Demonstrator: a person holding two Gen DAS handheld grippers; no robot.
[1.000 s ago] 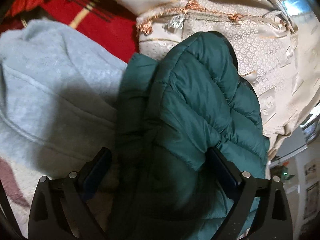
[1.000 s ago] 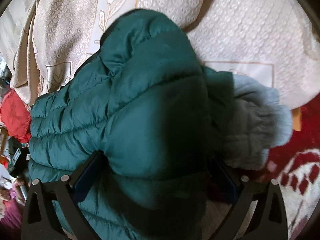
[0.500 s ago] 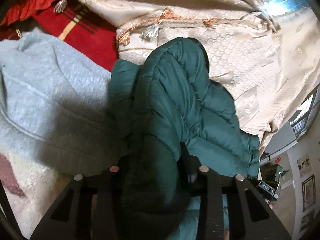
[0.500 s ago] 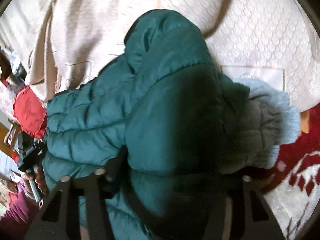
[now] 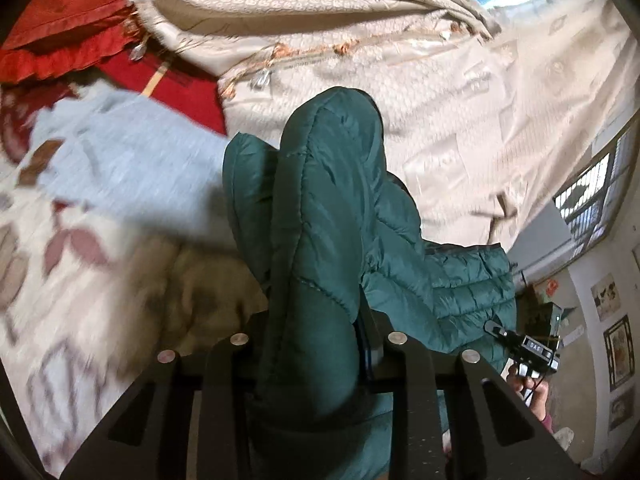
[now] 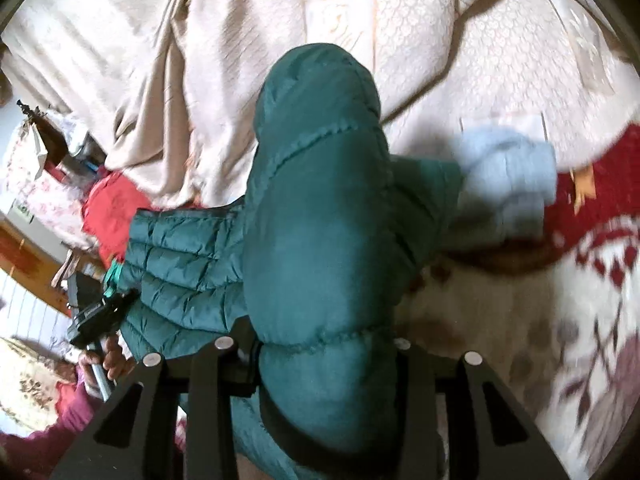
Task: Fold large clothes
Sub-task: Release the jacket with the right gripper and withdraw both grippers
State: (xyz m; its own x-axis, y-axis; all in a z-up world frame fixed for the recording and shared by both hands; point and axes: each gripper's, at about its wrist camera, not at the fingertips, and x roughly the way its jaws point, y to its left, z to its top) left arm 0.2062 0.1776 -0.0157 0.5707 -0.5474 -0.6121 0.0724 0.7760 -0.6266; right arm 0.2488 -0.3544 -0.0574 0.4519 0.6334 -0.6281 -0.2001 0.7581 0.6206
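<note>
Left wrist view: the left gripper has its jaws closed onto a bunched fold of the one dark green quilted puffer jacket, apparently to lift it off the floral patterned bed cover. One pale blue knitted garment lies beside it, near the cream embossed bedspread. Right wrist view: the right gripper is likewise clamped on the jacket, so two grips share its weight. The other gripper appears at the left edge.
</note>
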